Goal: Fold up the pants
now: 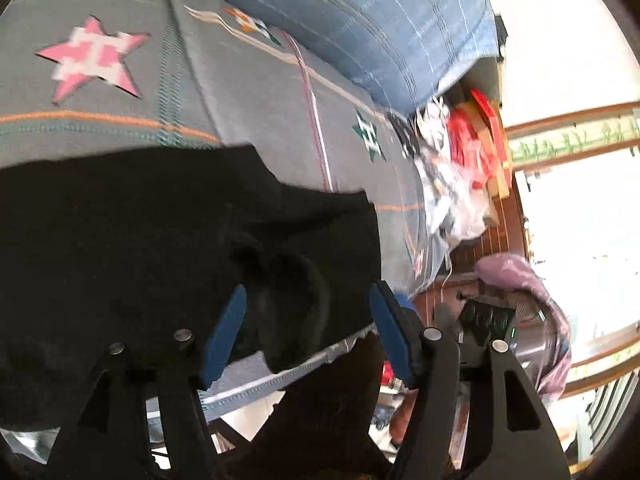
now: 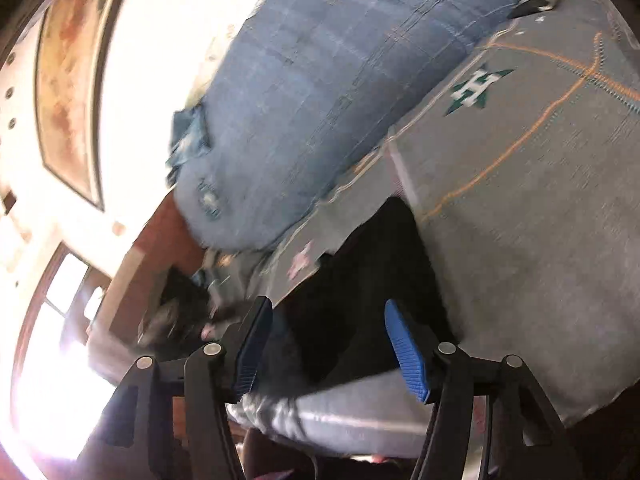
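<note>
Black pants (image 1: 132, 248) lie spread on a grey bedspread (image 1: 248, 112) with star patterns, near the bed's front edge. A bunched fold of them sits between the fingers of my left gripper (image 1: 306, 312), which is open just above the cloth. In the right wrist view the pants (image 2: 360, 280) run away from me along the bed's edge. My right gripper (image 2: 328, 328) is open, its blue pads (image 2: 404, 344) on either side of the dark cloth without pinching it.
A rolled blue checked quilt (image 1: 380, 28) lies along the far side of the bed, also in the right wrist view (image 2: 320, 92). Red and white clutter (image 1: 460, 160) and a purple cloth (image 1: 532, 292) sit past the bed's end. The grey bedspread (image 2: 540, 200) extends right.
</note>
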Tool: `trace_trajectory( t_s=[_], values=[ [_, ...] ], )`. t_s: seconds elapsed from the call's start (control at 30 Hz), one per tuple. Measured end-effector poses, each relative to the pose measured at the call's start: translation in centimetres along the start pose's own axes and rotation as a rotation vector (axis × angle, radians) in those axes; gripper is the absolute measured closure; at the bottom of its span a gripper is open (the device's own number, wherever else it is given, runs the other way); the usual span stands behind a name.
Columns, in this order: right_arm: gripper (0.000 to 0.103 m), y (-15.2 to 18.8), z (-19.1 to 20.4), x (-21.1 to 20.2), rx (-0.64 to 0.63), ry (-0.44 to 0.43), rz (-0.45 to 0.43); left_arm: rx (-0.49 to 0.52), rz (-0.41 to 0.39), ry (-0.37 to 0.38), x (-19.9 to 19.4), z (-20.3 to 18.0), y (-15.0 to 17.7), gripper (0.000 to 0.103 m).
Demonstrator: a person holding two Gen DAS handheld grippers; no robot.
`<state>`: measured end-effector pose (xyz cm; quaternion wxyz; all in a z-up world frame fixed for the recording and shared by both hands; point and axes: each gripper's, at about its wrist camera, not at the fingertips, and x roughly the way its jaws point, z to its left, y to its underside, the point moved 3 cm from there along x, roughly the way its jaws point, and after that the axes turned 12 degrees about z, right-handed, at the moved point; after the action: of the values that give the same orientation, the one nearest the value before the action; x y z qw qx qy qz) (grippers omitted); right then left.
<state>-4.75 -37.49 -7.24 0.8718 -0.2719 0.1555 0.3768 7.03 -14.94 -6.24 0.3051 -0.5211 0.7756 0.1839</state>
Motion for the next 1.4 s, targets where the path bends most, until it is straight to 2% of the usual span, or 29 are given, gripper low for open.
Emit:
trace_trajectory(
  t_s=[0.1, 0.17, 0.27, 0.37, 0.47, 0.57, 0.63, 0.67, 0.7, 0.73, 0.77, 0.83, 0.87, 0.93, 1.0, 1.1, 1.13, 1.17, 1.27, 1.33, 1.37, 1.4],
  values=[
    [0.041, -0.8, -0.1, 1.9, 0.035, -0.042, 0.03, 0.024, 0.039, -0.02, 1.8, -1.3, 0.3, 0.04],
    [0.041, -0.8, -0.6, 1.7, 0.036, -0.028, 0.032, 0.028, 0.047, -0.055, 2.3, -1.4, 0.4, 0.04],
    [0.041, -0.4, -1.1, 0.8, 0.039, -0.012, 0.01, 0.012, 0.058, -0.056, 2.9, -1.6, 0.2, 0.04],
    [0.041, -0.7, -1.0, -0.5, 0.002, 0.058, -0.009, 0.027, 0.054, -0.097, 3.2, -2.1, 0.3, 0.04],
    [0.041, -2.4, -0.5, -0.5, -0.064, 0.152, -0.019, 0.051, 0.034, -0.136, 3.1, -2.5, 1.2, 0.04],
    [0.041, -3.5, -1.0, 0.6, -0.094, 0.207, 0.03, 0.079, 0.003, -0.212, 3.2, -2.9, 1.4, 0.04],
    [0.048, -4.2, -1.4, 1.9, -0.118, 0.238, 0.068, 0.084, -0.028, -0.278, 3.4, -2.9, 1.1, 0.04],
    [0.068, -4.4, -1.6, 2.6, -0.125, 0.259, 0.09, 0.082, -0.051, -0.321, 3.6, -2.8, 0.9, 0.041],
    [0.079, -4.6, -1.9, 3.5, -0.127, 0.277, 0.125, 0.081, -0.066, -0.357, 3.7, -2.6, 0.7, 0.055],
    [0.079, -4.8, -1.8, 3.7, -0.125, 0.276, 0.133, 0.079, -0.067, -0.385, 4.1, -2.4, 0.4, 0.069],
    [0.08, -5.0, -1.7, 3.6, -0.115, 0.256, 0.131, 0.06, -0.052, -0.397, 4.3, -2.0, 0.1, 0.088],
    [0.082, -5.2, -0.6, 2.7, -0.1, 0.155, 0.111, 0.014, -0.069, -0.353, 3.4, -1.4, -0.4, 0.089],
    [0.082, -5.3, 0.2, 2.4, -0.111, 0.12, 0.099, 0.007, -0.091, -0.352, 2.8, -1.3, -0.5, 0.089],
    [0.082, -5.3, 1.3, 2.6, -0.144, 0.117, 0.1, 0.0, -0.136, -0.386, 1.4, -0.8, -0.6, 0.089],
    [0.082, -5.1, 1.0, 4.0, -0.164, 0.178, 0.121, -0.027, -0.16, -0.43, 0.7, 0.4, -0.8, 0.089],
    [0.077, -4.8, -0.7, 5.8, -0.171, 0.269, 0.143, -0.047, -0.149, -0.48, 0.9, 1.8, -1.1, 0.088],
    [0.075, -4.8, -0.8, 5.8, -0.166, 0.264, 0.138, -0.066, -0.116, -0.445, 1.1, 2.3, -1.0, 0.088],
    [0.072, -4.9, -0.6, 5.5, -0.162, 0.26, 0.132, -0.075, -0.11, -0.42, 1.0, 2.4, -0.8, 0.088],
    [0.071, -4.8, 0.3, 3.9, -0.168, 0.243, 0.119, -0.09, -0.112, -0.352, -0.2, 2.8, 0.2, 0.087],
    [0.058, -4.4, 0.6, 2.5, -0.165, 0.207, 0.112, -0.102, -0.126, -0.304, -1.4, 3.1, 1.1, 0.086],
    [0.046, -4.0, 0.4, 1.9, -0.159, 0.195, 0.119, -0.103, -0.13, -0.295, -1.6, 3.0, 1.4, 0.083],
    [0.044, -3.6, 0.1, 1.6, -0.152, 0.196, 0.124, -0.101, -0.136, -0.28, -1.9, 2.9, 1.8, 0.073]
  ],
)
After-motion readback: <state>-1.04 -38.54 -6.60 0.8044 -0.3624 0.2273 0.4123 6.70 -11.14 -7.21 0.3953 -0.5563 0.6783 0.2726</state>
